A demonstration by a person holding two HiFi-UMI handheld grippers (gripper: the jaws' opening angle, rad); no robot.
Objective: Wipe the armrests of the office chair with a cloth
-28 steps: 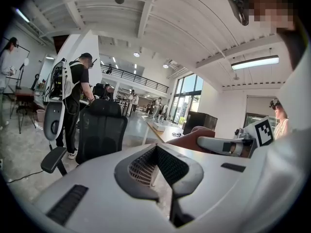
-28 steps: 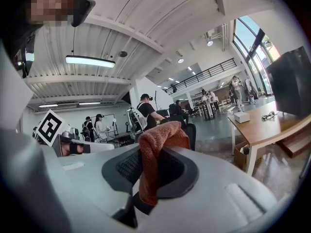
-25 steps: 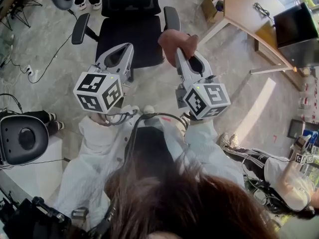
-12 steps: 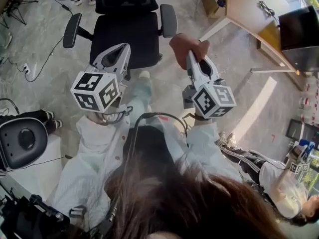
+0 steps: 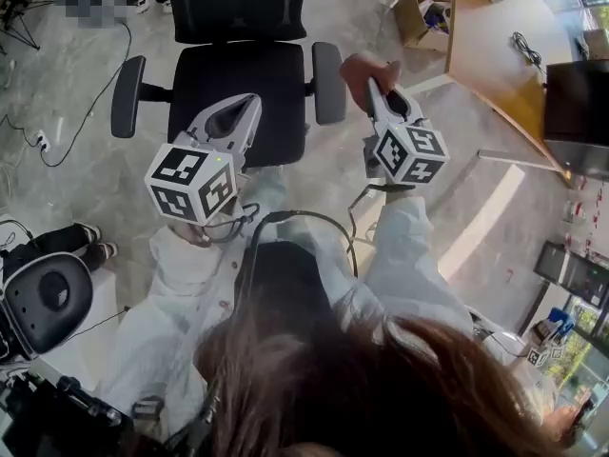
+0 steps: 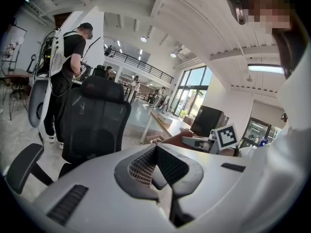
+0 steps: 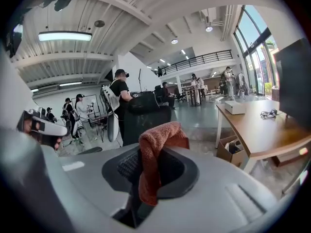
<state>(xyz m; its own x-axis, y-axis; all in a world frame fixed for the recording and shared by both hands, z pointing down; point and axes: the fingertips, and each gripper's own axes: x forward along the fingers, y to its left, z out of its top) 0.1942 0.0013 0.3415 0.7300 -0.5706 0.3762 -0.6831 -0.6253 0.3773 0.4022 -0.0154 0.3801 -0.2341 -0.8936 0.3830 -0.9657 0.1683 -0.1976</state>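
Head view: left hand-held gripper (image 5: 247,103) seems closed, right one (image 5: 377,89) clamps cloth (image 5: 364,67) beside armrest (image 5: 328,82).

— What was the floor like?
— Pale grey marbled stone (image 5: 67,188), glossy, with a bright band of sunlight (image 5: 485,217) lying across it near the right edge.
— Any furniture?
— A wooden desk (image 5: 495,55) in the upper right corner. A cardboard box (image 5: 423,12) sat under its edge and a dark monitor (image 5: 576,112) at its far end.
— And overhead?
— A white beamed ceiling (image 7: 121,13), a lit strip lamp (image 7: 64,35), tall windows (image 7: 252,38) and a railed mezzanine (image 7: 199,59).
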